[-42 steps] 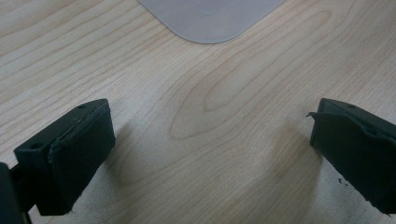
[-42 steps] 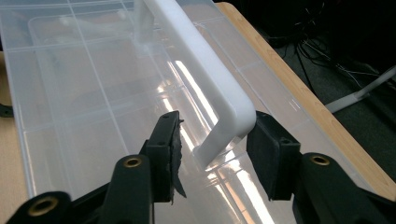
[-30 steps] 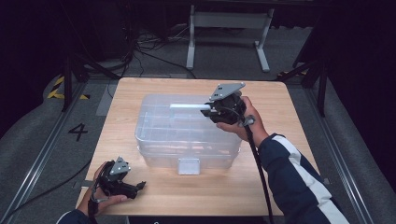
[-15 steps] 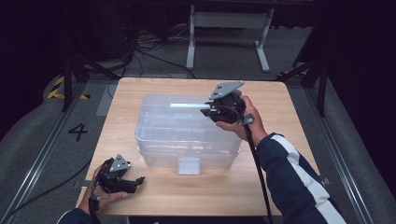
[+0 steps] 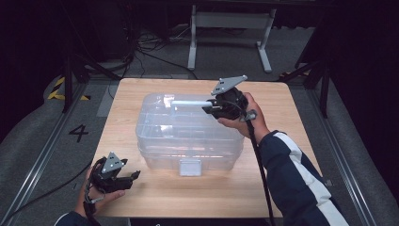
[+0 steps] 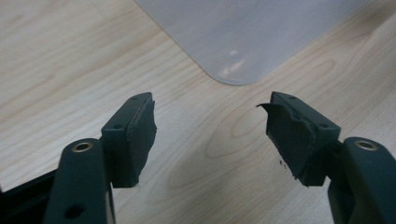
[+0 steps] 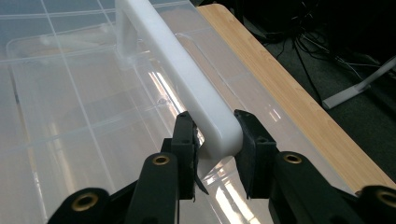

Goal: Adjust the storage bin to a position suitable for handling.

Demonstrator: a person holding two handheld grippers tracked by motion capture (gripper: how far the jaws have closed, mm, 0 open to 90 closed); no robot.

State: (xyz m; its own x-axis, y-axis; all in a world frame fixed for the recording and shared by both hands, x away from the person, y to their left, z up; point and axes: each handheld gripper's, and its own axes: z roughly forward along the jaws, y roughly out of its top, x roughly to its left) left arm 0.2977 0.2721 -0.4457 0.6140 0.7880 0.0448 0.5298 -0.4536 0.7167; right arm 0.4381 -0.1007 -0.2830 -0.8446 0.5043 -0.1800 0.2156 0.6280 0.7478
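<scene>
A clear plastic storage box (image 5: pixel 188 136) with a lid stands in the middle of the wooden table (image 5: pixel 282 117). Its white handle (image 5: pixel 190 102) lies across the far side of the lid. My right gripper (image 5: pixel 209 108) is shut on the right end of that white handle (image 7: pixel 187 79), one jaw on each side of the bar. My left gripper (image 5: pixel 134 176) rests low at the table's front left corner, open and holding nothing. Between its jaws (image 6: pixel 210 135) I see bare wood and a rounded corner of the box (image 6: pixel 243 42) beyond.
A small white latch (image 5: pixel 190 167) sits on the box's front face. The table's far edge (image 7: pixel 299 98) runs close beside the handle. Cables and a metal stand (image 5: pixel 230 23) are on the dark floor behind the table.
The left gripper has shifted slightly at the front left corner. The right gripper stays on the handle.
</scene>
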